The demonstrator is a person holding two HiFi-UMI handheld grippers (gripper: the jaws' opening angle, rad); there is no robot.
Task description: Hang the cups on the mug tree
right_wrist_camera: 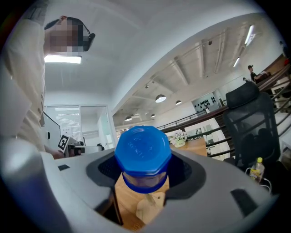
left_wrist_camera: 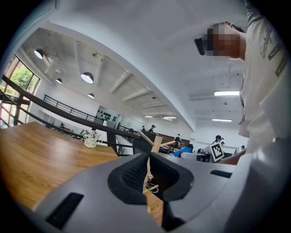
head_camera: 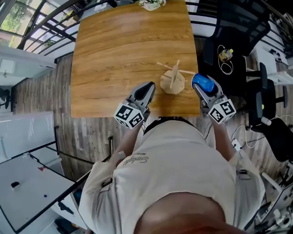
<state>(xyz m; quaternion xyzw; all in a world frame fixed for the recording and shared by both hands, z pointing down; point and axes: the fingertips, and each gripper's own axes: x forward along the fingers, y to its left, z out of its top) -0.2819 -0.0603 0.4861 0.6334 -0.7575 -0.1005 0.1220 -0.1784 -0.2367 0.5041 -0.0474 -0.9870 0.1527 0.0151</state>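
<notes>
The wooden mug tree (head_camera: 173,80) stands on the wooden table (head_camera: 119,50) near its front edge, its pegs bare. My right gripper (head_camera: 201,86), just right of the tree, is shut on a blue cup (head_camera: 203,83). In the right gripper view the cup (right_wrist_camera: 142,154) fills the space between the jaws, bottom toward the camera, above a pale wooden piece (right_wrist_camera: 150,207). My left gripper (head_camera: 149,87) is left of the tree, jaws shut with nothing in them. In the left gripper view the tree (left_wrist_camera: 156,143) shows just past the pads (left_wrist_camera: 134,173), with the blue cup (left_wrist_camera: 183,151) behind it.
A small vase of flowers (head_camera: 152,4) sits at the table's far edge. To the right of the table are a black office chair (head_camera: 263,105), a dark surface with cables and a yellow-capped bottle (head_camera: 225,55). A railing runs along the far left.
</notes>
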